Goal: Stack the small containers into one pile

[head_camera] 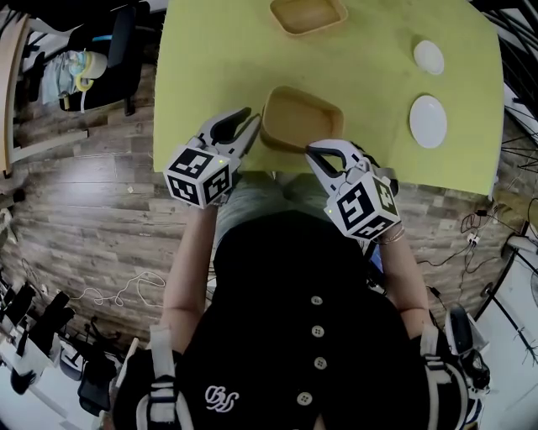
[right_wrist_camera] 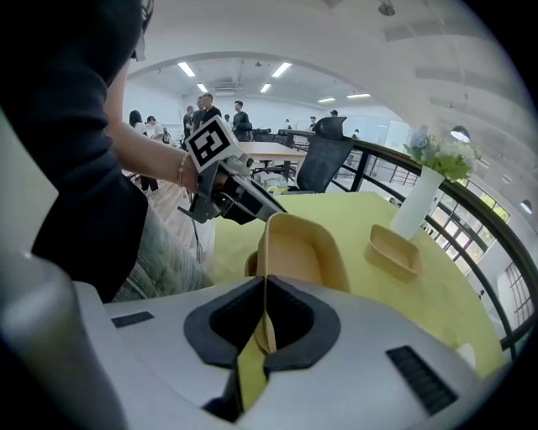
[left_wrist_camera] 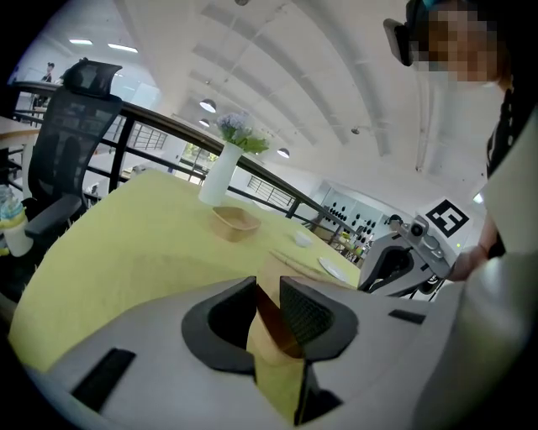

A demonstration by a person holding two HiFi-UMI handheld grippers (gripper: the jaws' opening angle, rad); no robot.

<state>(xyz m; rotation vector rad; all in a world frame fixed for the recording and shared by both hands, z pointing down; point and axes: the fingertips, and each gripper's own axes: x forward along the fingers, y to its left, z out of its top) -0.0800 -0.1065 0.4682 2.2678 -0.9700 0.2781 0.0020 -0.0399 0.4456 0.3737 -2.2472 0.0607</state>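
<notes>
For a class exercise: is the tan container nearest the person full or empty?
Empty: the container shows only its bare inner floor in the head view.

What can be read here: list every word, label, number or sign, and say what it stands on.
No text reads clearly.
White monogram on the black shirt: curly letters, too stylised to read.
Marker cubes: black-and-white square patterns, no letters.
Near container, far container, plates: no print.
</notes>
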